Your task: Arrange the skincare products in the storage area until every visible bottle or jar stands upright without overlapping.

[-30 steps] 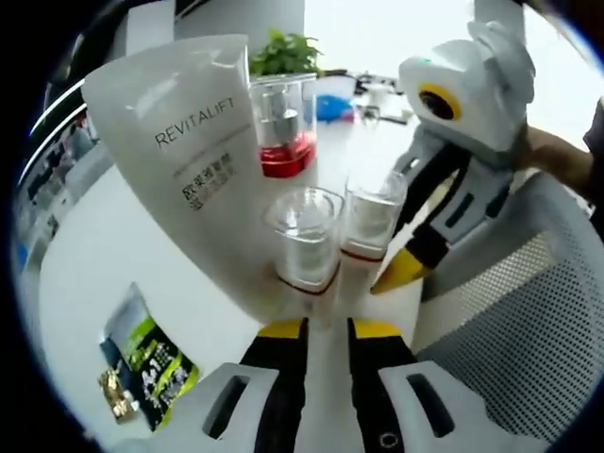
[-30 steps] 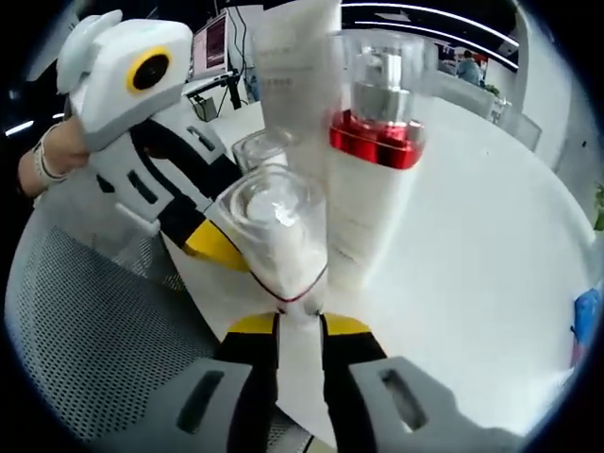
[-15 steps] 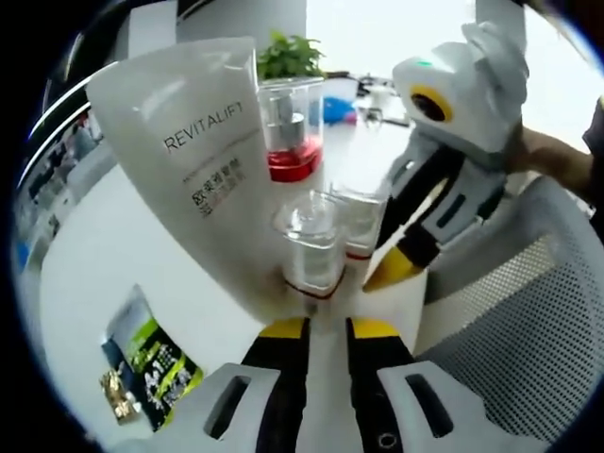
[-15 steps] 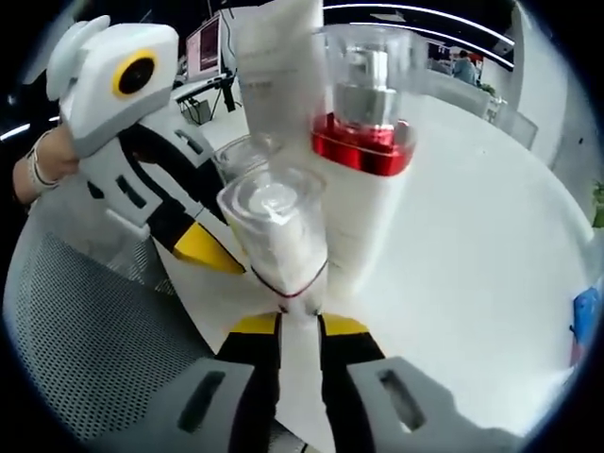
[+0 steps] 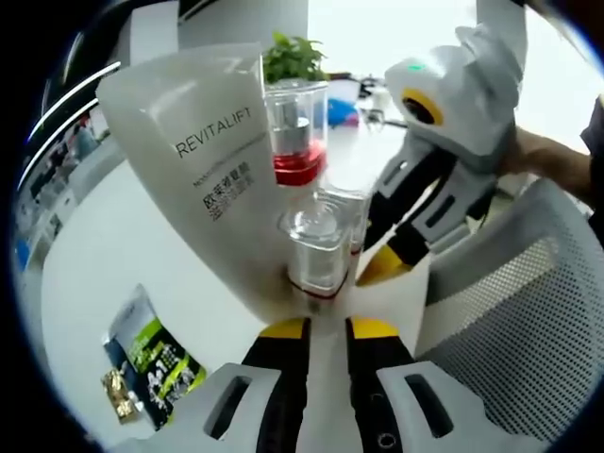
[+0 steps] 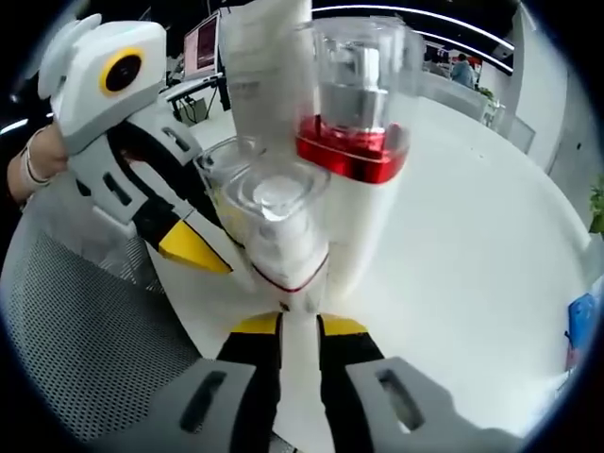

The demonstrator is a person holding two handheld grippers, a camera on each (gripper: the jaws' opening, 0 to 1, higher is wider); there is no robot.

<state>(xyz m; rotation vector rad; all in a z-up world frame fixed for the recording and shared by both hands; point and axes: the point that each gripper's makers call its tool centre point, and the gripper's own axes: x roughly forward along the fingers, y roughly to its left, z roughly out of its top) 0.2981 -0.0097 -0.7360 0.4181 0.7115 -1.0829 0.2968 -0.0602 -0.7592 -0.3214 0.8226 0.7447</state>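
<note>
My left gripper (image 5: 327, 327) is nipped nearly closed on the base of a small clear-capped bottle (image 5: 315, 247), and my right gripper (image 6: 300, 326) pinches its own small bottle (image 6: 276, 226) the same way, jaws narrow around the white body below the thin red ring. Over the last second I have drawn both bottles in toward the big white tube (image 5: 209, 160): in the left gripper view my bottle now sits just beside the tube's lower edge, and the other small bottle has slid half behind it, so the 2 overlap along my line of sight. That reads to me as closing the group up; they stand upright, but they still need a little gap before I let go.

Behind the tube stands the tall red-collared pump bottle (image 5: 298, 132), upright on the white table (image 5: 113, 255). The tube reads "REVITALIFT" with Chinese lines beneath that I cannot make out. Left of the tube lies a green-and-black sachet (image 5: 151, 363), its print too small to read.
</note>
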